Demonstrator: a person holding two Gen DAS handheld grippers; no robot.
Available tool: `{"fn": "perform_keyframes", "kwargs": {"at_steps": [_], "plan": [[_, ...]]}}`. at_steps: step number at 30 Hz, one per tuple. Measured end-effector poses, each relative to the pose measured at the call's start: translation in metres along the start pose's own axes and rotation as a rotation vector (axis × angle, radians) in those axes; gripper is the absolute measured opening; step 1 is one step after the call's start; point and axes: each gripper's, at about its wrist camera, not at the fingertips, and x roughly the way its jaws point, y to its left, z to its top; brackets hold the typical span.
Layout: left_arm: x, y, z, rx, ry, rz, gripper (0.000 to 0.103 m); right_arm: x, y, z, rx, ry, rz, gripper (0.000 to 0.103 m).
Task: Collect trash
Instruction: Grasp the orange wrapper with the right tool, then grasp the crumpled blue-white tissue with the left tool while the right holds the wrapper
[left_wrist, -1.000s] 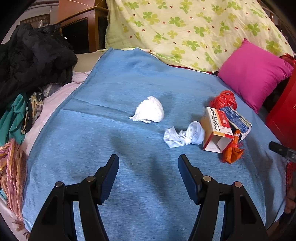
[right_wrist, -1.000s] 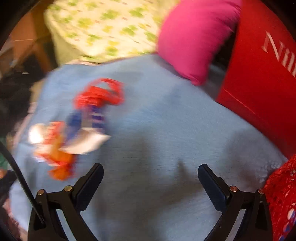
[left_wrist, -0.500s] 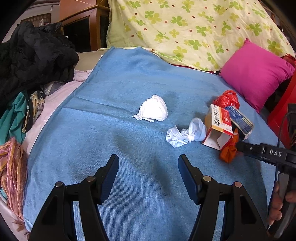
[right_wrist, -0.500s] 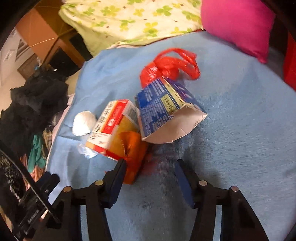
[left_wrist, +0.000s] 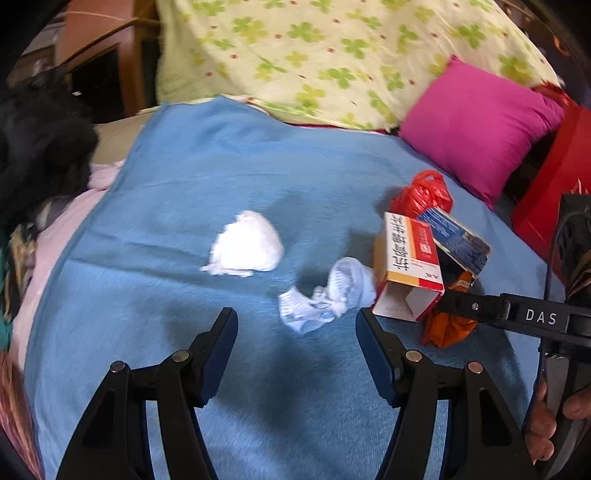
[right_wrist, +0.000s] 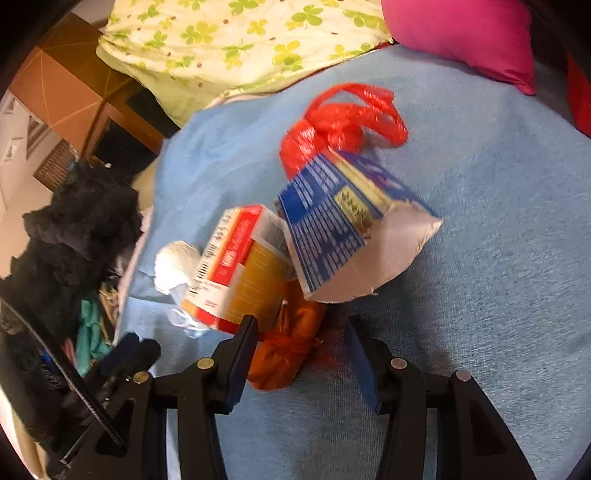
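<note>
Trash lying scattered on the blue blanket (left_wrist: 229, 166) of a bed: white crumpled tissue (left_wrist: 245, 245) near centre, pale blue wad (left_wrist: 332, 295) at roughly four o'clock from it, then a tight cluster further toward three o'clock, namely red-and-yellow carton (left_wrist: 408, 258), blue torn carton (left_wrist: 458, 236), red plastic bag (left_wrist: 421, 194) behind at twelve o'clock of the cartons, and orange wrapper (right_wrist: 288, 343) at their six o'clock. Hovering low with the left gripper (left_wrist: 295, 339), jaws spread wide and holding nothing, pale blue wad sitting just beyond the gap, slightly toward one o'clock. Reaching in with the right gripper (right_wrist: 301, 347), jaws also parted, straddling the orange wrapper without yet pinching it, as far as the blur allows judging. Probably handling as very light, soft, crinkly film, likely slipping or squashing flat rather than resisting; best pinching across the bunched middle, not a loose edge. Expecting the cartons to be light but stiffer, open-ended and easily crushed, so gripping across a flat wall near the open mouth. Expecting tissue and wad to compress to almost nothing, needing a full close. Risking a nudge of the red-and-yellow carton, touching the wrapper at eleven o'clock. Pink cushion (left_wrist: 480, 125) and floral quilt (left_wrist: 332, 55) lying well apart at the far side.
</note>
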Motion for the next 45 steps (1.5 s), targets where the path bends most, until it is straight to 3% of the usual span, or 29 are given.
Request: {"fn": "perform_keyframes", "kwargs": {"at_steps": [2, 11, 14, 15, 17, 19, 21, 27, 29, 31, 33, 36, 39, 41, 42, 45], "plan": [[0.008, -0.003, 0.002, 0.024, 0.021, -0.023, 0.067, -0.001, 0.002, 0.000, -0.012, 0.004, 0.013, 0.034], [0.043, -0.006, 0.008, 0.065, 0.079, -0.104, 0.067, -0.017, -0.002, -0.004, -0.040, 0.004, 0.025, 0.029], [0.050, -0.004, 0.007, 0.056, 0.101, -0.144, 0.049, -0.026, -0.004, -0.006, -0.049, -0.004, 0.038, 0.029], [0.053, -0.004, 0.005, 0.057, 0.118, -0.158, 0.038, -0.030, -0.004, -0.006, -0.052, -0.008, 0.042, 0.029], [0.054, -0.007, 0.004, 0.071, 0.118, -0.153, 0.033, -0.036, -0.005, -0.007, -0.057, -0.016, 0.044, 0.029], [0.050, -0.009, 0.003, 0.080, 0.117, -0.152, 0.013, -0.043, -0.005, -0.007, -0.064, -0.027, 0.041, 0.029], [0.048, -0.008, 0.002, 0.074, 0.118, -0.144, 0.008, -0.049, -0.005, -0.008, -0.072, -0.038, 0.037, 0.029], [0.030, -0.006, -0.003, 0.090, 0.099, -0.113, 0.009, -0.063, -0.007, -0.015, -0.077, -0.045, 0.053, 0.029], [0.021, -0.005, 0.000, 0.088, 0.075, -0.110, 0.021, -0.067, -0.010, -0.020, -0.074, -0.038, 0.060, 0.029], [0.016, -0.007, 0.004, 0.086, 0.033, -0.096, 0.055, -0.069, -0.010, -0.023, -0.075, -0.037, 0.064, 0.029], [0.018, -0.010, 0.009, 0.087, 0.009, -0.072, 0.065, -0.069, -0.010, -0.026, -0.078, -0.034, 0.064, 0.029], [0.034, -0.017, 0.019, 0.075, 0.022, -0.077, 0.065, -0.067, -0.009, -0.028, -0.087, -0.030, 0.060, 0.029], [0.050, -0.019, 0.025, 0.100, 0.036, -0.033, 0.065, -0.065, -0.010, -0.030, -0.093, -0.023, 0.051, 0.029], [0.061, -0.018, 0.027, 0.102, 0.053, -0.038, 0.052, -0.064, -0.011, -0.031, -0.097, -0.018, 0.046, 0.029], [0.068, -0.018, 0.028, 0.094, 0.071, -0.047, 0.037, -0.065, -0.011, -0.031, -0.102, -0.021, 0.041, 0.029], [0.072, -0.018, 0.030, 0.085, 0.073, -0.062, 0.025, -0.069, -0.010, -0.031, -0.120, -0.030, 0.030, 0.029]]}}
